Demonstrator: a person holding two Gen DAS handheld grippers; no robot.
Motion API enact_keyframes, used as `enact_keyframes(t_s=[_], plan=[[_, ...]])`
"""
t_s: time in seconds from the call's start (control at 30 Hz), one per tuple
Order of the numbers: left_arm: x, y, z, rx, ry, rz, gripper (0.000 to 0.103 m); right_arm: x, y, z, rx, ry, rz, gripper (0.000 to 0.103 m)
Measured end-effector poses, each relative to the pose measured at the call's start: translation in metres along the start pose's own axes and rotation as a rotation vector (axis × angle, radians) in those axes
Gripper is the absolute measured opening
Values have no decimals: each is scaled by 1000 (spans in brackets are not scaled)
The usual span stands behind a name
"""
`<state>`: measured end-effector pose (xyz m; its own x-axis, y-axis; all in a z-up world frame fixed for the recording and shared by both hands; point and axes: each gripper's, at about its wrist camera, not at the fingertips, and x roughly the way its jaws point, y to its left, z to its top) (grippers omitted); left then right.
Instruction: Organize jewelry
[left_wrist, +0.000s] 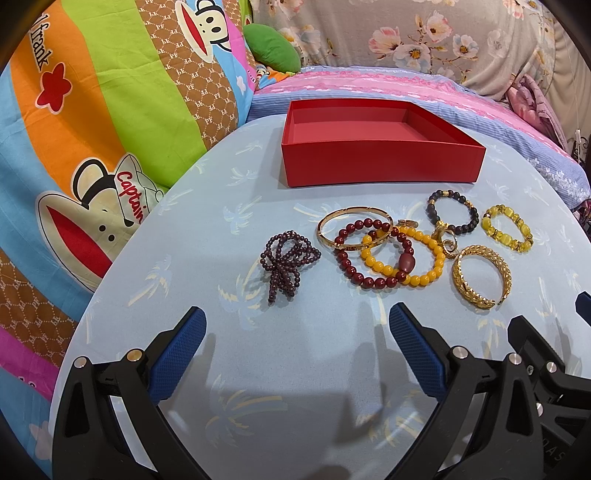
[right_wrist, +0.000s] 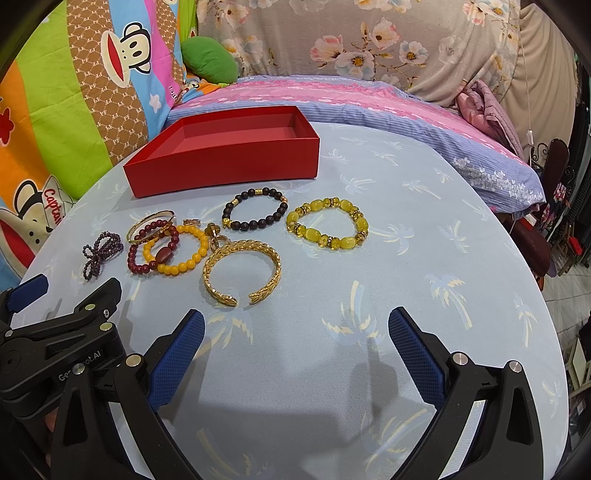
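An empty red box (left_wrist: 380, 164) (right_wrist: 225, 166) sits at the far side of the light blue table. Before it lie several bracelets: a dark purple bead strand (left_wrist: 286, 264) (right_wrist: 99, 253), a gold bangle (left_wrist: 325, 229), a dark red bead bracelet (left_wrist: 345, 275), a yellow bead bracelet (left_wrist: 424, 275) (right_wrist: 192, 264), a gold leaf cuff (left_wrist: 467, 288) (right_wrist: 221, 291), a black bead bracelet (left_wrist: 432, 214) (right_wrist: 251, 225) and a yellow-green glass bracelet (left_wrist: 524, 236) (right_wrist: 325, 240). My left gripper (left_wrist: 297, 325) is open, near the purple strand. My right gripper (right_wrist: 295, 325) is open, near the cuff.
The round table (right_wrist: 424, 258) with a palm-print cloth stands against a bed with colourful cartoon bedding (left_wrist: 92, 147), a green cushion (left_wrist: 271, 48) and floral pillows (right_wrist: 369, 37). The left gripper's body (right_wrist: 55, 332) shows at the right wrist view's left edge.
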<state>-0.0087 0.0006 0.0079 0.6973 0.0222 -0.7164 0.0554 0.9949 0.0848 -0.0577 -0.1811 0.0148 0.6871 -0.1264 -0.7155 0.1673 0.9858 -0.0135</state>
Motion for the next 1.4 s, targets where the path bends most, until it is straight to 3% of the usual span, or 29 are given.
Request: enact_keyframes(t_s=[0.53, 0.73, 1.1, 1.4], plan=[[-3, 1, -1, -13, -13, -9, 95, 0, 0, 0, 0, -1, 5, 96], [-11, 21, -2, -20, -33, 4, 95, -4, 4, 2, -24, -26, 19, 96], [-1, 61, 4, -94, 18, 12, 95, 25, 16, 20, -35, 30, 81, 94], [14, 53, 15, -89, 32, -26, 95, 48, 24, 28, -34, 105, 116, 70]])
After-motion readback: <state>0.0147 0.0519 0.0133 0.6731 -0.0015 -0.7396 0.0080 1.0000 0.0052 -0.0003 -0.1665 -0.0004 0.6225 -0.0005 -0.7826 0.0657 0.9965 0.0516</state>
